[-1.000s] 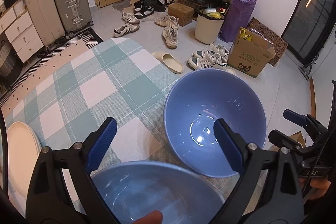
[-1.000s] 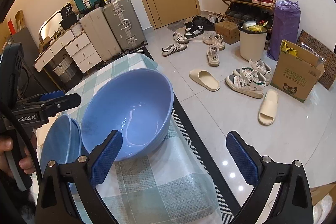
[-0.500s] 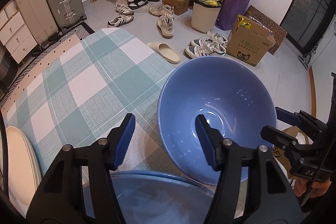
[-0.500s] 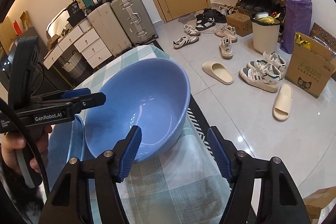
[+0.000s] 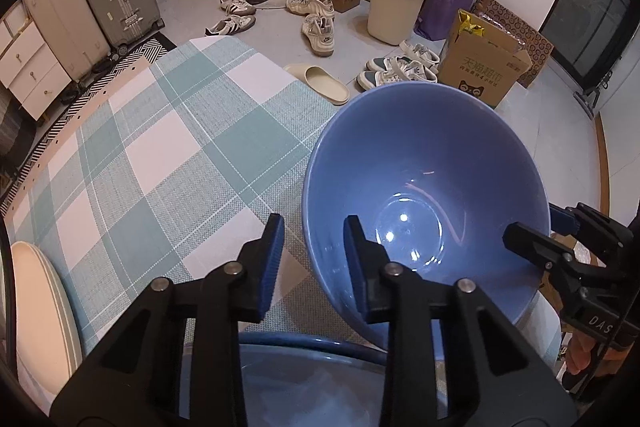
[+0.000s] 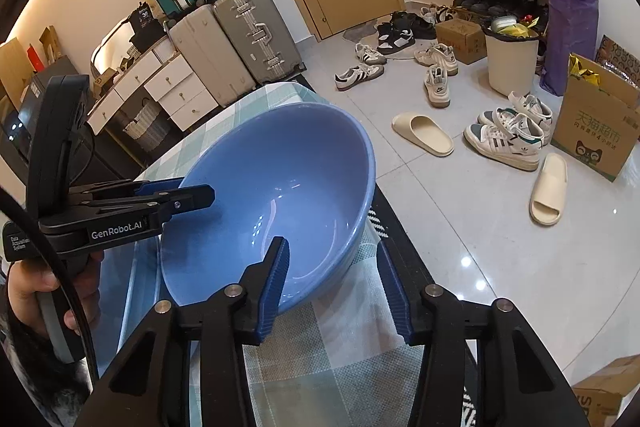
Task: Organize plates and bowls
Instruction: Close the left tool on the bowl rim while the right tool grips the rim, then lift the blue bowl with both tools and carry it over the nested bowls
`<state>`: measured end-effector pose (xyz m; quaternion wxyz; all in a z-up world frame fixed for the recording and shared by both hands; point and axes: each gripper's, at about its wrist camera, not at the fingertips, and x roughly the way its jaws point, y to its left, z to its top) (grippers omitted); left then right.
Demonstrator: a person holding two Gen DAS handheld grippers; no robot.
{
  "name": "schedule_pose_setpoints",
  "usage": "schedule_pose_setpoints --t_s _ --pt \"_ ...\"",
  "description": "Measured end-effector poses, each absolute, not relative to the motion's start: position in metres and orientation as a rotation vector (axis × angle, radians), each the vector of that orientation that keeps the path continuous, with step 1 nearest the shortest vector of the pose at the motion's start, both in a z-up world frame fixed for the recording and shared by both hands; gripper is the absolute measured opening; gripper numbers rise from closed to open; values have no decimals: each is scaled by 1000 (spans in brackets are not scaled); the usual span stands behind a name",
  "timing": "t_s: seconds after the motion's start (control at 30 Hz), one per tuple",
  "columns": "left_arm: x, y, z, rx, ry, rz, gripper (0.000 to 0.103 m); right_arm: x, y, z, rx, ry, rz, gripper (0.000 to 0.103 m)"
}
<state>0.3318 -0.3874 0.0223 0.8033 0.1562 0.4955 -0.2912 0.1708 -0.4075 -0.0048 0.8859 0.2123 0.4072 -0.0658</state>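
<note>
While it tilts at the table's (image 5: 168,131) edge, the glossy deep blue bowl (image 5: 424,195) has both grippers, left (image 5: 314,259) and right (image 6: 334,281), straddling its rim, neither clenched. Only the left view shows a cream plate (image 5: 36,315).

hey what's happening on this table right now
A person with a handheld gripper in each hand is working on a large blue ceramic bowl on the green-and-white checked tablecloth. The left gripper and right gripper each straddle the bowl's rim from opposite sides, jaws partly closed. A second blue dish and a cream plate sit nearby.
</note>
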Motion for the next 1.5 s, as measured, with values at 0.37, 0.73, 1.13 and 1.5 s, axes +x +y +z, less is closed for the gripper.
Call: schedule_pose_setpoints --t_s 0.37,0.73,1.13,1.5 --pt "332 -392 16 350 1063 -632 10 174 -400 0 399 837 -137 33" --pt "329 -393 21 336 1041 -641 9 172 -405 4 383 824 -154 31" --pt "311 -399 52 314 968 -673 10 158 -407 25 359 785 -179 31" --pt "282 -392 94 288 901 -686 10 138 -402 58 338 735 -184 31"
